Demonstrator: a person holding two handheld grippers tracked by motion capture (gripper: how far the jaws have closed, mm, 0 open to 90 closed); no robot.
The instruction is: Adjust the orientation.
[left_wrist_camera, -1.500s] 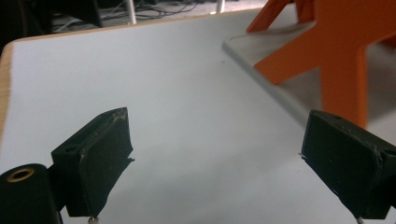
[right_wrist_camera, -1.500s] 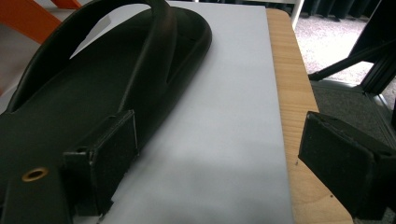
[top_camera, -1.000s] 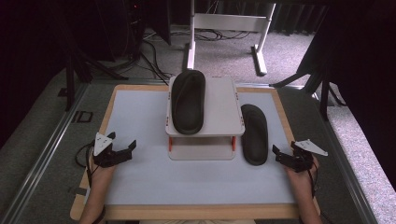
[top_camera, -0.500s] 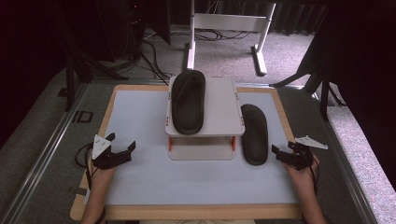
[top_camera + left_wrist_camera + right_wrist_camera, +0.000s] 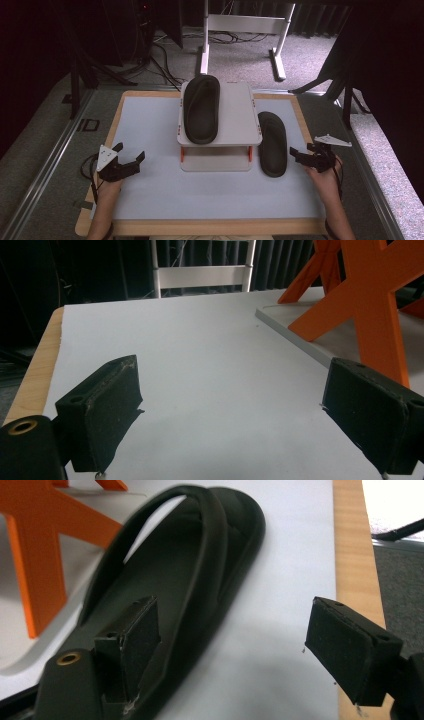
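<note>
One black sandal point(image 5: 201, 107) lies on top of a small white rack point(image 5: 235, 112) with orange legs point(image 5: 370, 305) in the middle of the table. A second black sandal point(image 5: 272, 142) lies flat on the white mat just right of the rack. My right gripper point(image 5: 301, 152) stands open just right of this sandal's near end. In the right gripper view the sandal point(image 5: 190, 580) runs ahead of the right gripper point(image 5: 235, 645), with the left pad point(image 5: 137, 640) over its heel and the other pad above bare mat. My left gripper point(image 5: 129, 152) is open over bare mat left of the rack, nothing between its pads point(image 5: 105, 410).
The mat sits on a wood-edged table point(image 5: 215, 227). The rack's flat base point(image 5: 295, 332) lies ahead and to the right of the left gripper. A white frame point(image 5: 240, 25) and cables stand on the floor beyond the table.
My right gripper has crept slightly forward and left, closer to the sandal on the mat. The left gripper has stayed in place.
</note>
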